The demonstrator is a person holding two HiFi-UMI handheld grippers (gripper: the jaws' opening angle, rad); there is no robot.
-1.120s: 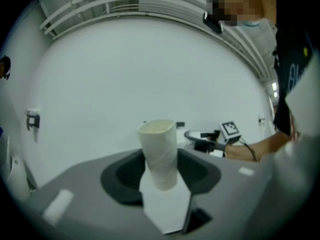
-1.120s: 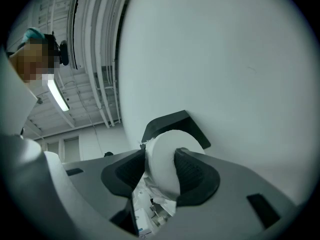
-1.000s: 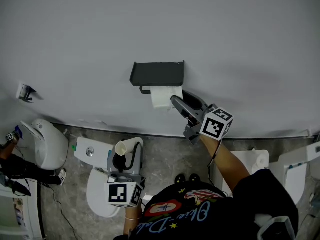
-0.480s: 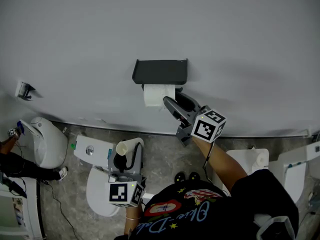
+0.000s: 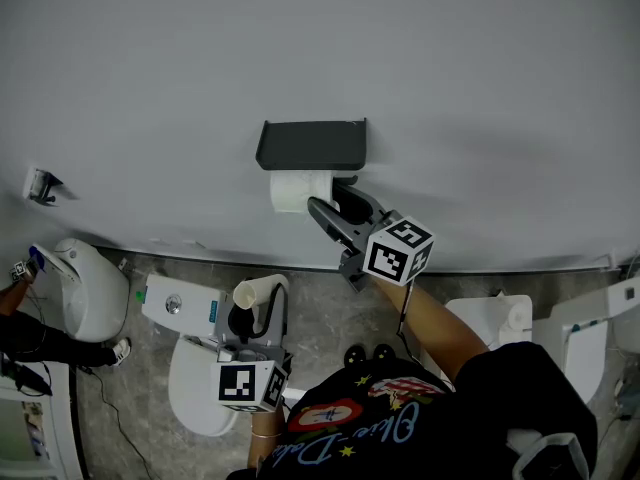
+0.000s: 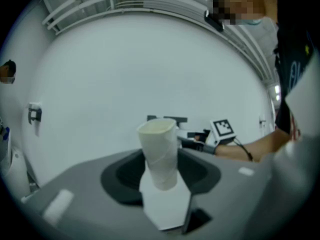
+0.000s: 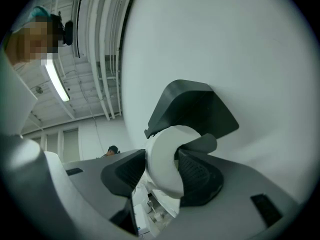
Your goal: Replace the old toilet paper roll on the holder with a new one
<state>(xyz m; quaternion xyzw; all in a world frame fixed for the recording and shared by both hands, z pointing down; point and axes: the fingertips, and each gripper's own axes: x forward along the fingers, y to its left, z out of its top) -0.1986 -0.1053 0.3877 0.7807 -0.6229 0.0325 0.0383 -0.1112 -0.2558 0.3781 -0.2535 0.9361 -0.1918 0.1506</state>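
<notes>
A dark holder [image 5: 310,145] with a flat lid hangs on the white wall. Just under it is a full white paper roll [image 5: 296,190], and my right gripper [image 5: 326,202] is shut on that roll from the right. In the right gripper view the roll [image 7: 165,166] fills the gap between both dark pads, with the holder [image 7: 192,109] right behind it. Lower left, my left gripper [image 5: 246,320] is shut on an empty cardboard tube [image 5: 252,292], held upright. The tube [image 6: 159,151] stands between the jaws in the left gripper view.
A white toilet [image 5: 192,393] with its tank [image 5: 178,304] sits below the left gripper. Another white fixture [image 5: 88,286] and a small wall fitting [image 5: 37,184] are at the left. White fixtures [image 5: 500,318] stand at the right. A person's arm shows at the far left edge.
My right gripper has carried the white roll leftward, from under the holder's right end to under its middle. The left gripper with the tube has hardly moved.
</notes>
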